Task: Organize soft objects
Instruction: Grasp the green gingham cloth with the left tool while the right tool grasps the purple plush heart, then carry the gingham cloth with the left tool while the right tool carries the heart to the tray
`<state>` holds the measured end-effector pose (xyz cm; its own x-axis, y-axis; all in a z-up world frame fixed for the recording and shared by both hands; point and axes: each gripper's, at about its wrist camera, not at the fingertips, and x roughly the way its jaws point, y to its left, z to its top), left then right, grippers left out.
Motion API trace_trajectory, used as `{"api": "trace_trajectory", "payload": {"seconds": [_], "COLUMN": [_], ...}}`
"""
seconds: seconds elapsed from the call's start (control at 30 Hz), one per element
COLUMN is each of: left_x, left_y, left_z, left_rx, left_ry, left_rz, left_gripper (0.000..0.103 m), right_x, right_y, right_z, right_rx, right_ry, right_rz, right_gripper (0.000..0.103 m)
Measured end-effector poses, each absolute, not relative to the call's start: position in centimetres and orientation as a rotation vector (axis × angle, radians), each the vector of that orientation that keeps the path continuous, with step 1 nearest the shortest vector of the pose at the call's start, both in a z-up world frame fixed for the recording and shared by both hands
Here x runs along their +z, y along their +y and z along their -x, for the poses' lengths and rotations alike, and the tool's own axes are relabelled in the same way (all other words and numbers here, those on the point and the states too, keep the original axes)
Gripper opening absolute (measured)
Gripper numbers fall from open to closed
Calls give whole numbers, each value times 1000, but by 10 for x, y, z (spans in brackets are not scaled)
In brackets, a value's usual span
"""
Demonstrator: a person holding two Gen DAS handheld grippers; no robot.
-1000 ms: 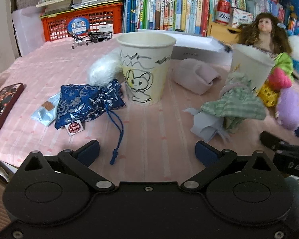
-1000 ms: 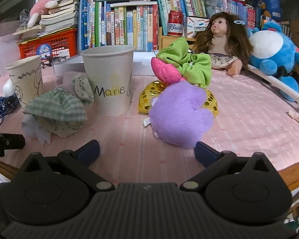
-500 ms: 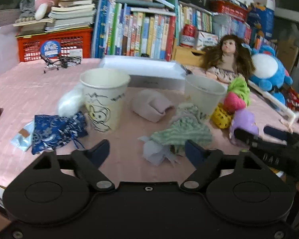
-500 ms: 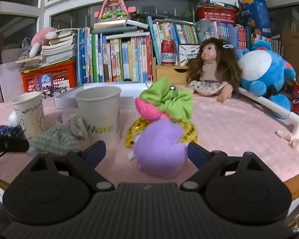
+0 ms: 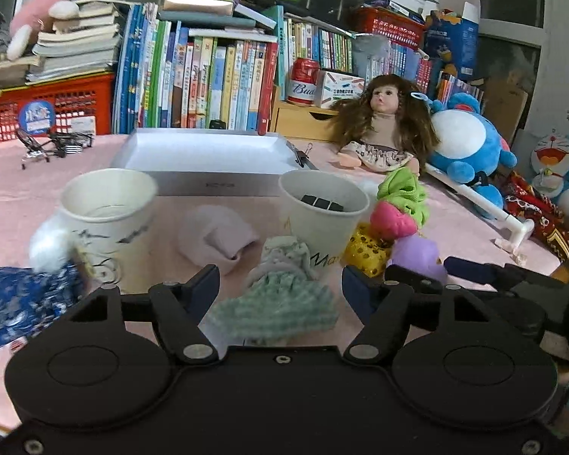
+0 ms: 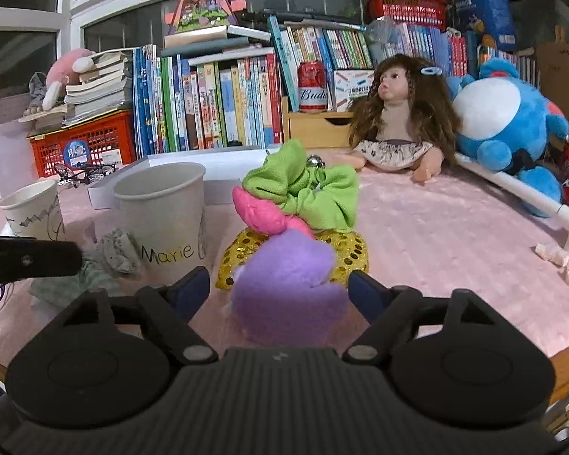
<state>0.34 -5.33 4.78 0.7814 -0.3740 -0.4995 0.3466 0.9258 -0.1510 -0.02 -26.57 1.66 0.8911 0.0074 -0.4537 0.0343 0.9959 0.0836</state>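
Note:
Soft items lie on a pink tablecloth (image 6: 436,235). My left gripper (image 5: 280,284) is open, with a green checked cloth (image 5: 280,295) between its fingers on the table. My right gripper (image 6: 278,286) is open around a purple plush (image 6: 288,284). Behind the plush lie a gold sequin scrunchie (image 6: 345,254), a pink piece (image 6: 260,212) and a green scrunchie (image 6: 303,193). The "Marie" paper cup (image 5: 322,212) holds dark blocks. A drawn-on paper cup (image 5: 108,216), a lilac sock (image 5: 216,237), a white pom-pom (image 5: 47,244) and a blue brocade pouch (image 5: 30,299) lie to the left.
A white box lid (image 5: 208,161) lies behind the cups. A doll (image 6: 398,121) and a blue plush (image 6: 504,121) sit at the back right, with a white tube (image 6: 542,204). Books (image 6: 216,106) and a red basket (image 6: 83,148) line the back. The table edge (image 6: 565,364) is near right.
Both grippers have risen and moved forward. The left one swung right from the blue pouch to the green checked cloth; the right one closed in on the purple plush.

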Motion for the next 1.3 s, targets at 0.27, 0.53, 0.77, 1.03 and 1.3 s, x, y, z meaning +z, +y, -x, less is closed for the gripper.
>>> {"api": "trace_trajectory", "payload": {"seconds": [0.27,0.53,0.77,1.03,1.3], "left_x": [26,12,14,29,44], "left_y": [-72,-83,-81,-72,-53], "left_z": [-24,-24,-22,-14,-8], "left_rx": [-375,-372,-362,-382,-385], "left_ry": [597,592,581,561,568], "left_rz": [-4,-52,-57,-26,16], "left_gripper": [68,54,41,40,41], "right_x": [11,5,4,17,23], "right_y": [-263,-260,-261,-266,-272], "right_z": [-4,-1,4,14,21], "right_rx": [-10,-22,-26,-25,-44], "right_ry": [486,482,473,435,447], "right_rz": [-64,-33,-35,-67,-76], "right_gripper": [85,79,67,66,66]}}
